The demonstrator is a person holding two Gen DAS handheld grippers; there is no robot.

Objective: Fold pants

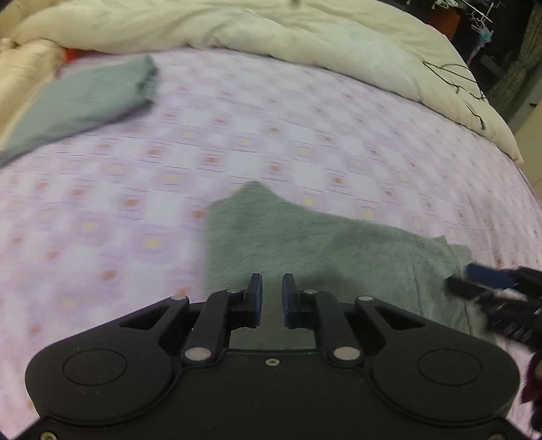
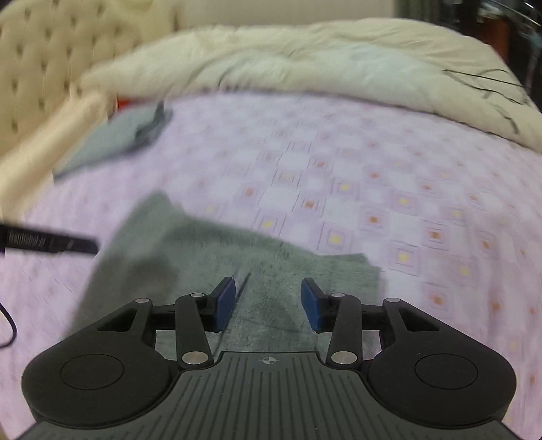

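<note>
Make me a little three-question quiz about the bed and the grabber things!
1. True or false: the left gripper is clamped on the grey pants.
2. Which is opened wider? A) left gripper B) right gripper
3. Fill in: the other grey garment lies near the ____ duvet.

Key: 1 false, its blue pads show a gap with nothing between them; 2 B; 3 cream.

Light was soft and even, without glare. Motion blur smeared the bed sheet (image 2: 338, 176) beyond the fingers (image 2: 225, 301) in both views, worst up left. A faint shadow lay beneath them. Fisheye curved the edges.
</note>
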